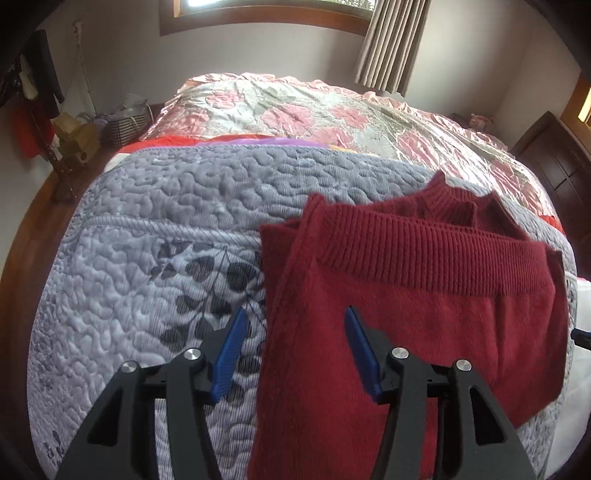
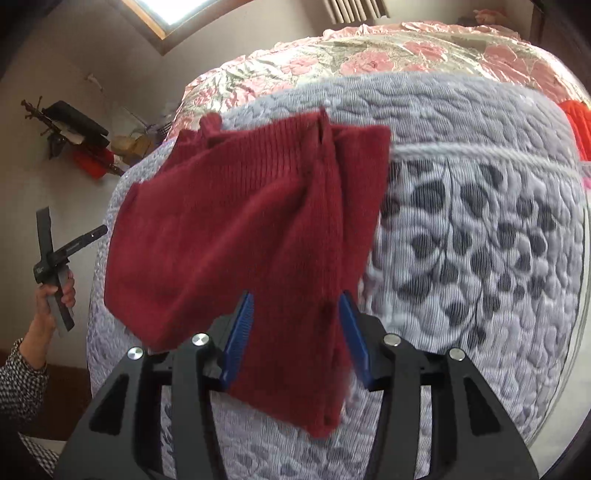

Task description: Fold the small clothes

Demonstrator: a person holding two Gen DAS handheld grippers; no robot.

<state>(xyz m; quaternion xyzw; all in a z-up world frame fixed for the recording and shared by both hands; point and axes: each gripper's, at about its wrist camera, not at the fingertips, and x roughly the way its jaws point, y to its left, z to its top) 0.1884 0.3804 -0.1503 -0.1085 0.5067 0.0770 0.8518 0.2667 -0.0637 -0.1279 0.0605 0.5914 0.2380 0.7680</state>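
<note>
Soft, even daylight from a window [image 1: 266,7] at the top of the left wrist view, blown out to white; same overexposed pane [image 2: 173,9] in the right wrist view. Sheen and small glare patches on the pink floral bedspread [image 1: 332,118]. Shadows faint and diffuse. Strong fisheye bending, with the bed bulging like a dome and dark vignetting in all corners. Slight motion blur on the red sweater [image 2: 240,229] and on the grey quilt [image 2: 461,240] beside it in the right wrist view; left wrist view sharper.
</note>
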